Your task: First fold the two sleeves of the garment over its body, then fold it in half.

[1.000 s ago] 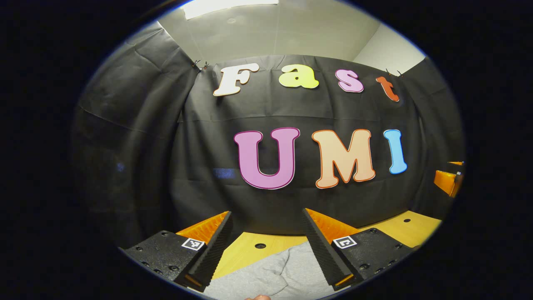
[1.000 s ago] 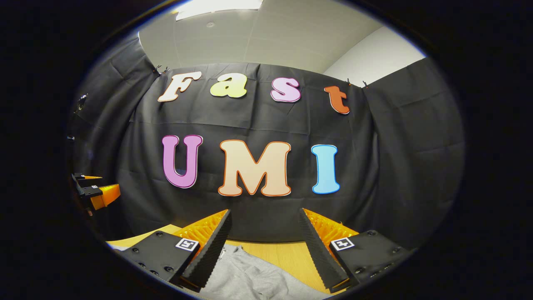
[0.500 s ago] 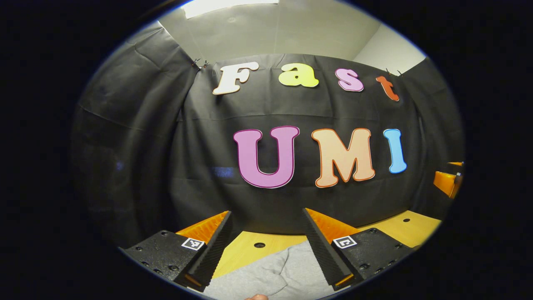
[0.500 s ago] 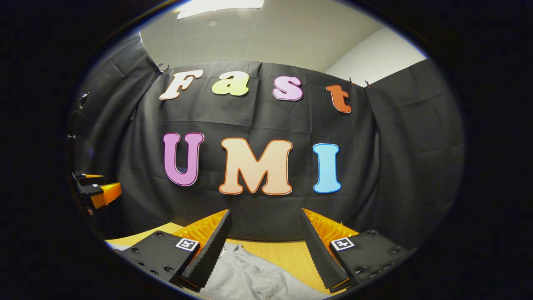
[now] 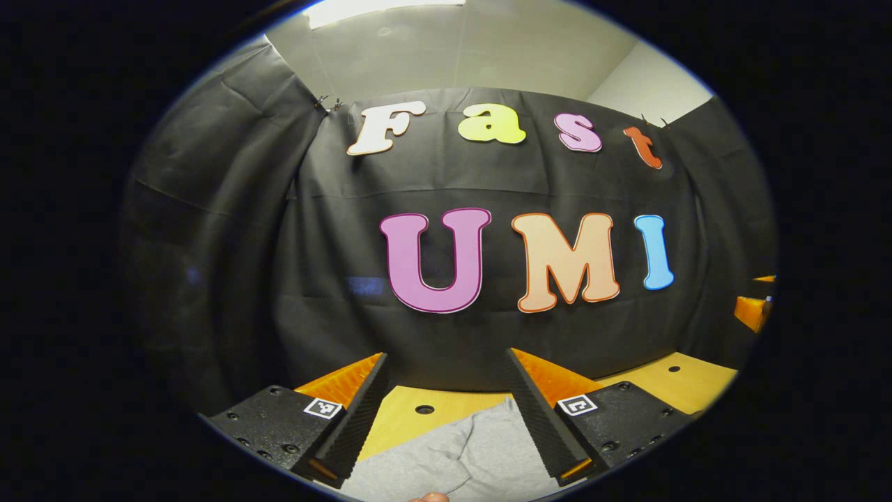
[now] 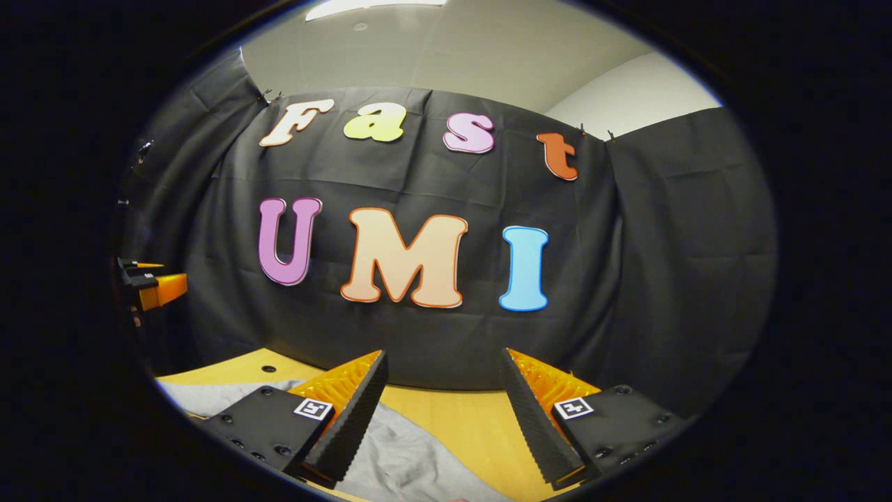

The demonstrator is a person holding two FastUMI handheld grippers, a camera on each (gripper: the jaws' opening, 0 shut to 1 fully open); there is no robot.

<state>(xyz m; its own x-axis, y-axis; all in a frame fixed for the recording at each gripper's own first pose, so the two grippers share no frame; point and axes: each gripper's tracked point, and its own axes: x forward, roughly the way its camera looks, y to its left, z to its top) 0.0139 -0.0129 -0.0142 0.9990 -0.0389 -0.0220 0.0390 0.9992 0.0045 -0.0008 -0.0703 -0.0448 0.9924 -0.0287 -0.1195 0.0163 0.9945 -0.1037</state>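
Garment (image 5: 446, 453): grey, soft knit, lying on the wooden table (image 5: 686, 383). In the left gripper view it sits low between my left fingers, rumpled, with a rounded fold running across it. In the right gripper view the same grey cloth (image 6: 411, 460) spreads from the left edge under my right fingers toward the middle; bare table to its right.

Left gripper (image 5: 446, 411): fingers set wide apart, nothing between them, held above the cloth without touching it. Right gripper (image 6: 442, 408): likewise wide open, holding nothing, above the cloth's right part.

Change over the last second: left gripper view barely shifted, a slight drift, so my left hand is nearly holding station. Right gripper view moved more; the booth wall slid leftward and more tabletop plus a longer strip of grey cloth came in at lower left. I read that as my right hand tilting down or turning toward the garment. My left gripper's tips (image 6: 157, 289) sit at the far left edge of that view, higher than before.

Meaning: no sleeve grasped yet, neither fold begun as far as I can see. Judgement: this is the approach to the first sleeve; next is lowering onto a sleeve edge and pinching. Sleeve ends not identifiable from here
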